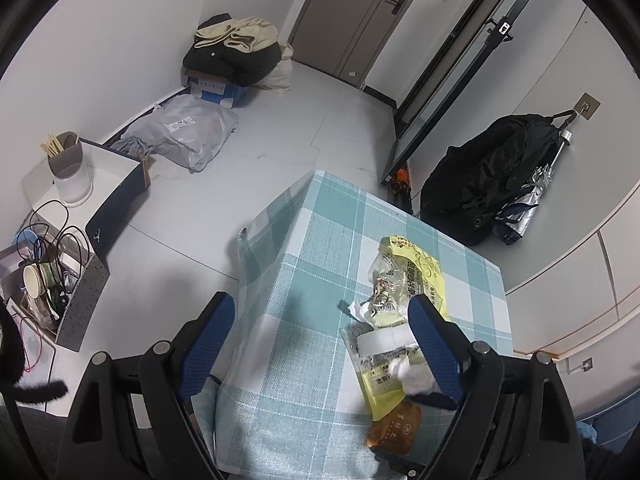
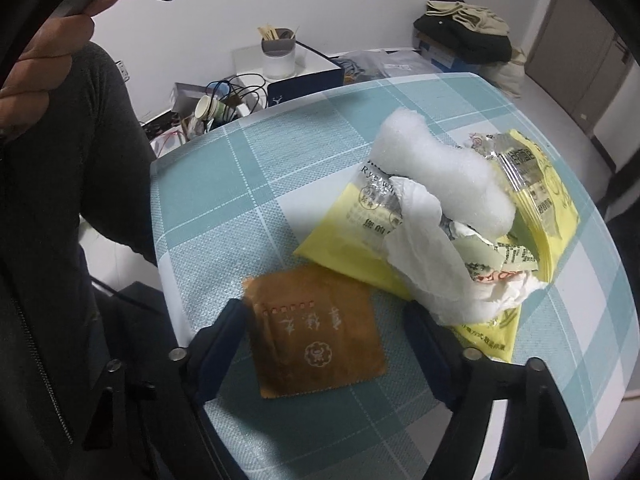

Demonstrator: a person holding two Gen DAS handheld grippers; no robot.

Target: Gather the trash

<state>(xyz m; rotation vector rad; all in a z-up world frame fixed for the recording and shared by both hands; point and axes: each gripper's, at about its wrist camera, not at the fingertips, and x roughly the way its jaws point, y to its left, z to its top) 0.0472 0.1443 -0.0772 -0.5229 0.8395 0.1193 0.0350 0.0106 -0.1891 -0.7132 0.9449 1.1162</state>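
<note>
- The left hand-held gripper [image 1: 320, 344] hangs above the counter [image 1: 304, 264], which wears a teal-and-white checked cloth; its blue-padded jaws are spread wide and hold nothing.
- In the left wrist view, its right-side finger overlaps the trash pile, though whether it touches the pile cannot be told.
- The right hand-held gripper [image 2: 320, 344] is low over the counter [image 2: 248, 184], jaws wide apart and empty, one finger on either side of the flat brown square foil sachet [image 2: 316, 340].
- That sachet lies flat near the counter's front edge, its upper corner touching or just under the yellow plastic snack wrappers [image 2: 536, 216].
- The wrappers lie in a heap with a crumpled white tissue [image 2: 424, 256] draped over them and a white foam packing piece [image 2: 436, 168] resting on top.
- In the left wrist view, the same yellow wrappers [image 1: 416, 272] lie towards the counter's right side, with the brown sachet [image 1: 396, 428] at the near end.
- On the floor beyond are a grey plastic parcel bag [image 1: 188, 132] and a black backpack [image 1: 488, 176] against the wall.
</note>
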